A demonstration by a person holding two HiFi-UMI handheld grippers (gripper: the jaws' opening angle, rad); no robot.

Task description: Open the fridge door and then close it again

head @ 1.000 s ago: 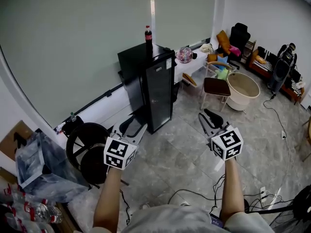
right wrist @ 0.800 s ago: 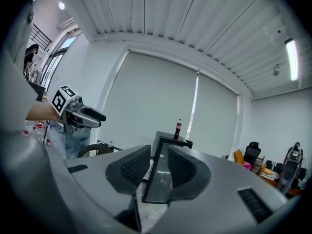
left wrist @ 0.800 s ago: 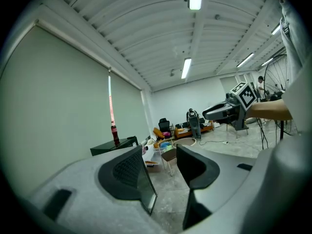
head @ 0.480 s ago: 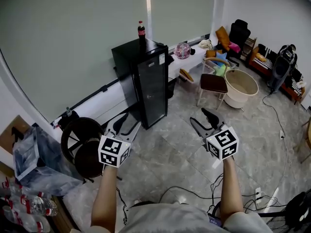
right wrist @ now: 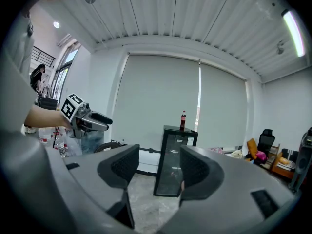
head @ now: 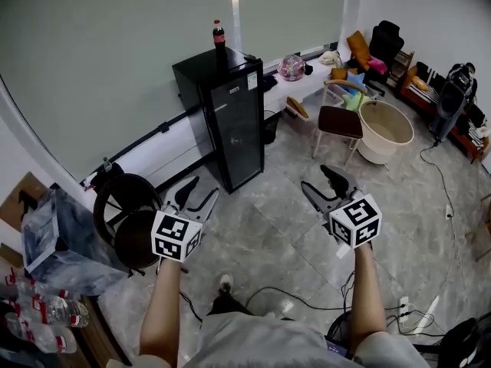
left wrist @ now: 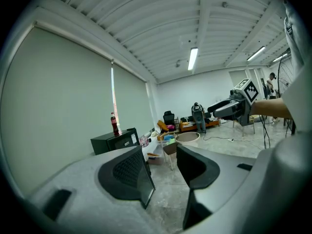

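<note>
Black, with a dark glass front, the fridge [head: 230,125] stands on the grey tiled floor [head: 268,228] against the pale wall. Its door is shut. A bottle [head: 219,34] with a red label stands upright on the fridge top, near the back edge.

Both claws are held out over the bare floor, well apart from the fridge and from each other. The left claw [head: 201,188] points toward the fridge's lower left corner. Its jaws have just been opening and stand wide apart, with only floor and distant room showing between them. The right claw [head: 316,181] is level with the left one, to the right of the fridge front. Its jaws have also just been opening and are now spread wide with nothing between them. In the right gripper view the fridge shows far off through the gap, touched by neither jaw.

To the right of the fridge, a chair [head: 341,121] stands just beside a round beige tub [head: 386,133].
</note>
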